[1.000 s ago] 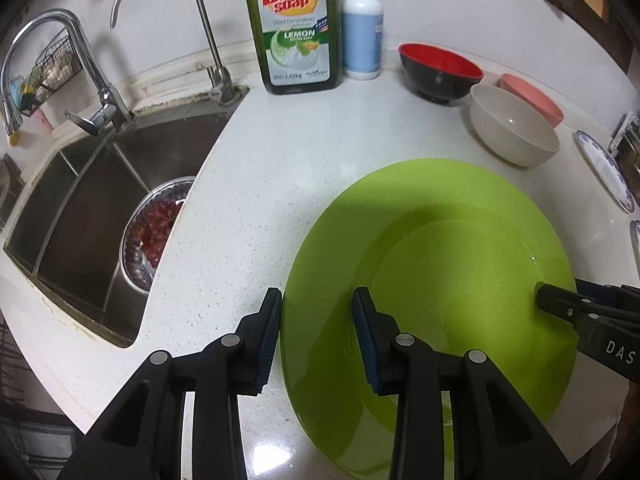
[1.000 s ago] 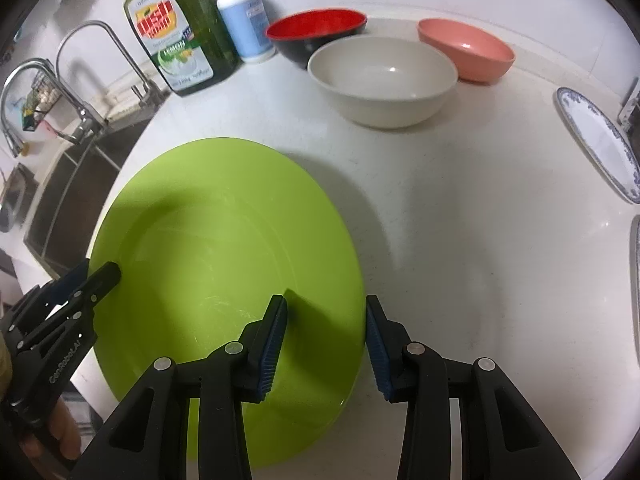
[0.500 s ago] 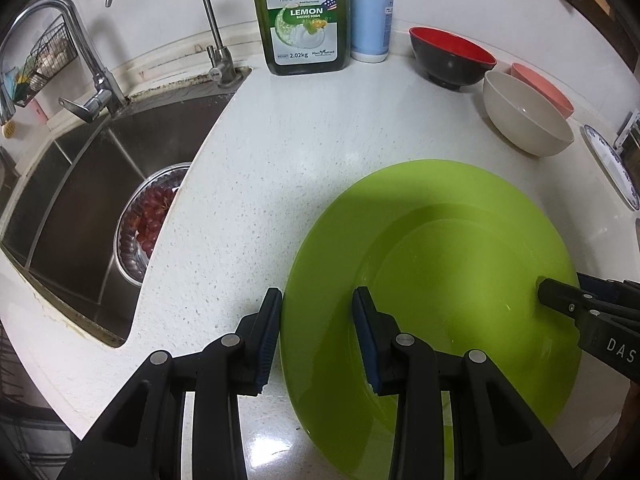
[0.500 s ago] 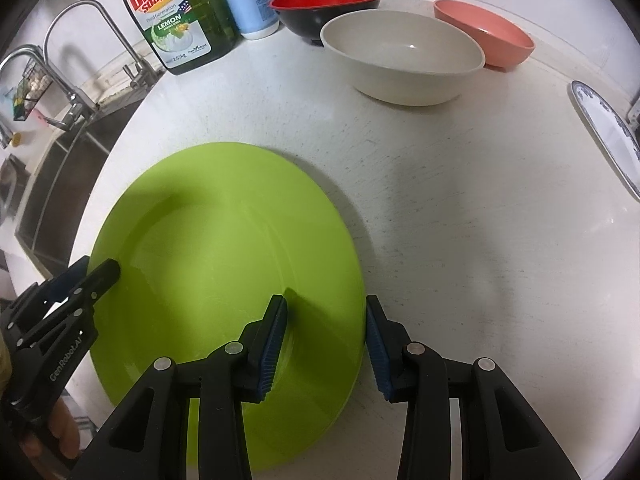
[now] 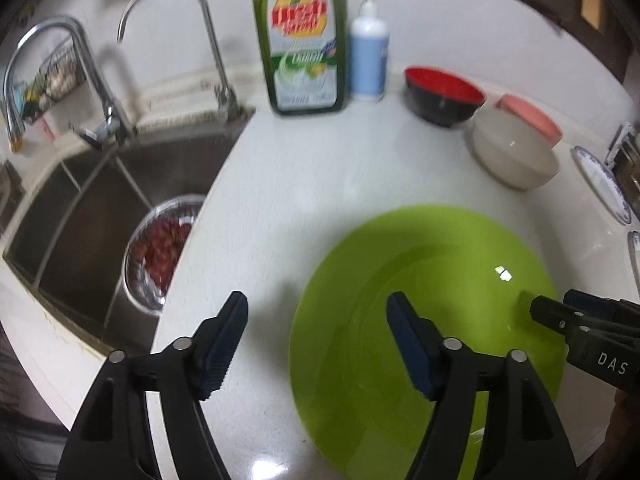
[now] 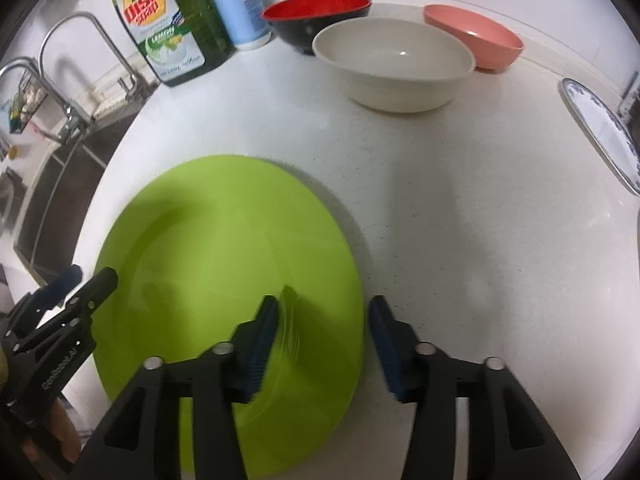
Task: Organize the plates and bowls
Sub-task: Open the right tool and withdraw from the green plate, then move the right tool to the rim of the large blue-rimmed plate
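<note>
A large lime-green plate (image 5: pixel 440 300) (image 6: pixel 220 260) lies flat on the white counter (image 6: pixel 460 240). My left gripper (image 5: pixel 316 320) straddles its left rim, jaws opening, pads clear of the plate. My right gripper (image 6: pixel 324 320) straddles the right rim, jaws also opening, with neither pad pressing. Each gripper shows at the edge of the other's view. At the back stand a red-and-black bowl (image 6: pixel 316 16), a beige bowl (image 6: pixel 394 64) and a pink bowl (image 6: pixel 476 36). A blue-rimmed white plate (image 6: pixel 600 132) lies at the far right.
To the left is a steel sink (image 5: pixel 80 220) holding a metal strainer of red pieces (image 5: pixel 160 248), with two taps (image 5: pixel 100 92) behind it. A green dish soap bottle (image 5: pixel 300 40) and a white pump bottle (image 5: pixel 368 60) stand against the back wall.
Both pairs of jaws have spread wider around the green plate's rim, the left more than the right. The plate has stayed where it was on the counter.
</note>
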{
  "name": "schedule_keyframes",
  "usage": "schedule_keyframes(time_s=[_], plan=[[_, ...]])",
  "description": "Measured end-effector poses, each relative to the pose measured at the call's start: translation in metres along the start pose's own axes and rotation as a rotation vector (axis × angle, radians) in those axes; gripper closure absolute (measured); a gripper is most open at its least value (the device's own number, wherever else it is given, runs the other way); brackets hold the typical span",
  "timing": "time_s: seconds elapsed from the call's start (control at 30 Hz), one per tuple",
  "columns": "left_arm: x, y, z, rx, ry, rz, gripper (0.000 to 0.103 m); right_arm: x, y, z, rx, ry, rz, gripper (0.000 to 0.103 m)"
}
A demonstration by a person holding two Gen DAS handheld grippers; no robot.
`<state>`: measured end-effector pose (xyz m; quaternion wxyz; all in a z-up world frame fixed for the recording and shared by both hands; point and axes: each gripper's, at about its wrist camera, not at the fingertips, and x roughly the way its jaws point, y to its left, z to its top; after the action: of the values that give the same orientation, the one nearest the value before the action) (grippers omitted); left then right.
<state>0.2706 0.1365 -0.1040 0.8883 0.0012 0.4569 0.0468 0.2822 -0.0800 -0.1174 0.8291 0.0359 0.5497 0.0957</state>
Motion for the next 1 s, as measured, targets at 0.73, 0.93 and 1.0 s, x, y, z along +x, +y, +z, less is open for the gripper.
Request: schedule_keyframes(time_s=[0.73,0.93,1.0], plan=[[-0.077,-0.166,0.03,0.258,-0.24,-0.267,0.013,-0.13,-0.114,-0.033,0.18,-0.385,-0.186,0.024],[-0.096,-0.231,0.026,0.329,-0.26,-0.336,0.013,-0.16,-0.171,-0.06,0.272,-0.406,-0.269,0.024],[-0.102,-0.249,0.023,0.35,-0.263,-0.352,0.013,-0.17,-0.188,-0.07,0.301,-0.417,-0.294,0.024]])
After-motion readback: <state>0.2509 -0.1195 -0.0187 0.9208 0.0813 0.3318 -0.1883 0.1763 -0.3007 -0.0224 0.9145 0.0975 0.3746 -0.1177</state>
